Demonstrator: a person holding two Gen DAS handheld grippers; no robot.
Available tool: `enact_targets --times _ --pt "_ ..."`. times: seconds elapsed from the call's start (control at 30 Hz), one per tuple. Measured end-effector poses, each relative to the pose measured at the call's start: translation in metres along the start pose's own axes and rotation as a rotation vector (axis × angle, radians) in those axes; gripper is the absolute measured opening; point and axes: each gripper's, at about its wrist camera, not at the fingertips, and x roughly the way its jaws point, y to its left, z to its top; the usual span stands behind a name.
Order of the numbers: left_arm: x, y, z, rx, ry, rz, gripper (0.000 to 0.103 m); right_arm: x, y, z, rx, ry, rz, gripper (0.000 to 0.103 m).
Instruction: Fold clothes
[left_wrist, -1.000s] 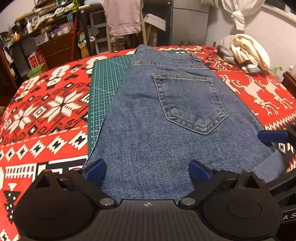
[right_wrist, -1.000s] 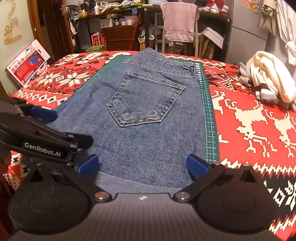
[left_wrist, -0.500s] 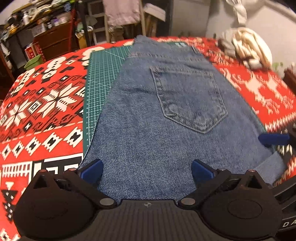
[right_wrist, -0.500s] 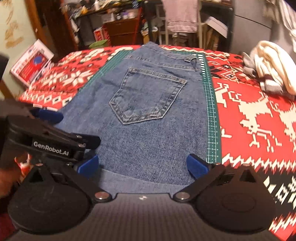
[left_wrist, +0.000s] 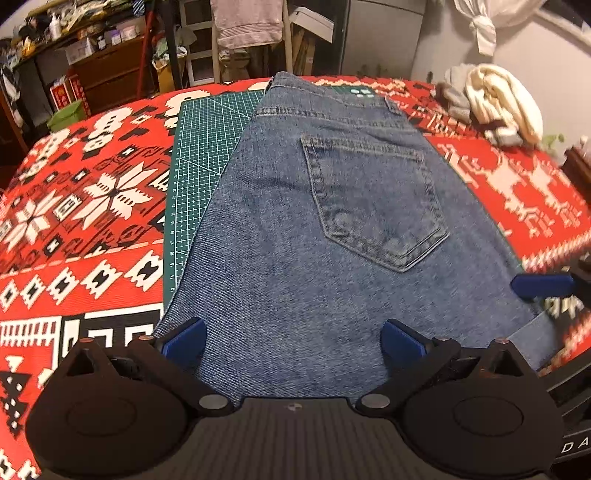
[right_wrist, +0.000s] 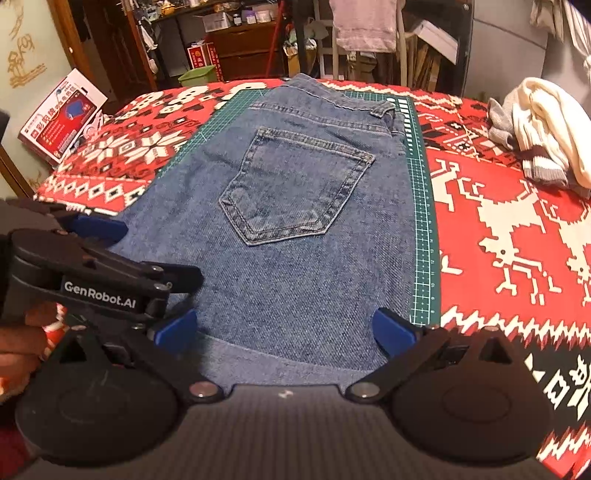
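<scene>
Folded blue jeans (left_wrist: 332, 229) (right_wrist: 295, 229) lie flat on a green cutting mat (left_wrist: 207, 147) (right_wrist: 421, 206), back pocket up, waistband at the far end. My left gripper (left_wrist: 291, 338) hovers open over the near fold edge, its blue pads spread wide with denim below them. My right gripper (right_wrist: 282, 330) is likewise open over the near edge, a little to the right. Each view shows the other gripper at its side: the right one's blue fingertip (left_wrist: 539, 286), and the left one's black body (right_wrist: 96, 288) held by a person's hand.
A red patterned blanket (left_wrist: 74, 221) (right_wrist: 517, 240) covers the table. A pile of cream and grey clothes (left_wrist: 495, 103) (right_wrist: 543, 136) sits at the far right. A red-and-white box (right_wrist: 62, 118) leans at the left edge. Cluttered shelves and a chair with a towel stand behind.
Both grippers stay open over the near edge of the jeans; the views tilted down slightly and came back up. The jeans have not moved.
</scene>
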Motion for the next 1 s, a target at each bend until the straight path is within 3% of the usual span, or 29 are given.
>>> enact_targets --times 0.1,0.37,0.53,0.87,1.0 --pt "-0.004 0.004 0.006 -0.039 0.010 -0.033 0.100 -0.011 -0.002 0.007 0.014 -0.008 -0.005 0.103" --pt "-0.027 0.002 0.025 -0.038 0.000 -0.043 0.099 -0.038 0.008 0.012 -0.066 -0.049 -0.115 0.103" --pt "-0.035 0.005 0.031 -0.052 0.001 -0.045 0.099 -0.042 0.016 0.011 -0.103 -0.016 -0.162 0.103" --pt "-0.042 0.012 0.032 -0.076 0.008 -0.094 0.094 -0.044 0.014 0.011 -0.082 -0.047 -0.164 0.103" --pt "-0.045 0.016 0.032 -0.095 -0.010 -0.118 0.094 -0.042 0.011 0.012 -0.071 -0.074 -0.223 0.103"
